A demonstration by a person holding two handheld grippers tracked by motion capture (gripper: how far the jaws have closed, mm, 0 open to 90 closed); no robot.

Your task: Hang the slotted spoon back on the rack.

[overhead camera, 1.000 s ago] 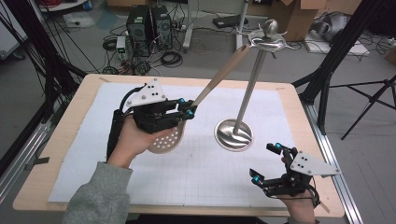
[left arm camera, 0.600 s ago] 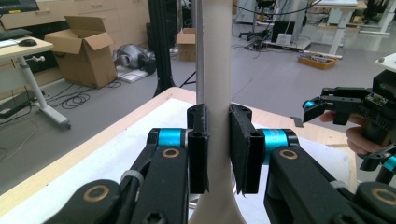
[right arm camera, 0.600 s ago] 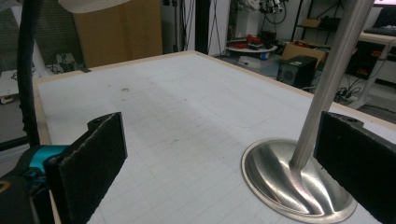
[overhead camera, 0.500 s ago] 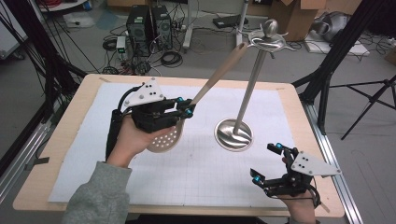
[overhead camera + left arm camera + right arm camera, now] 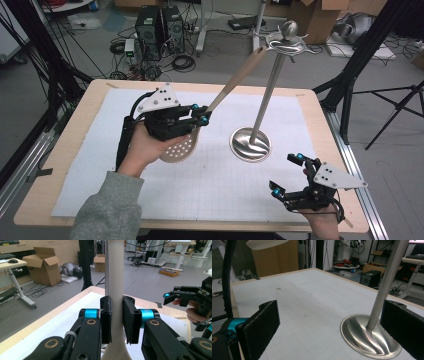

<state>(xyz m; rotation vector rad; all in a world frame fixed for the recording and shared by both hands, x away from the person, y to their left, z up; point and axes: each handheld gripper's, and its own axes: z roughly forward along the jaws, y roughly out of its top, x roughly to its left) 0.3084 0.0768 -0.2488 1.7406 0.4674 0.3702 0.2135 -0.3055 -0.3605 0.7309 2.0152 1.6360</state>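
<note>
A beige slotted spatula (image 5: 235,82) is held up off the table, its perforated head (image 5: 177,150) low under the hand and its handle slanting up to the right toward the top of the stand. My left gripper (image 5: 201,116) is shut on the spatula's neck; in the left gripper view both pads press the handle (image 5: 115,285). A steel utensil stand (image 5: 270,85) with a round base (image 5: 250,145) and hooks at the top (image 5: 286,44) rises right of centre. My right gripper (image 5: 287,175) rests open near the table's front right corner, its wide jaws framing the stand's base (image 5: 368,340).
A white gridded mat (image 5: 200,190) covers the wooden table (image 5: 65,165). Beyond the far edge lie computers, cables and cardboard boxes on the floor. Black frame posts stand at the left and right of the table.
</note>
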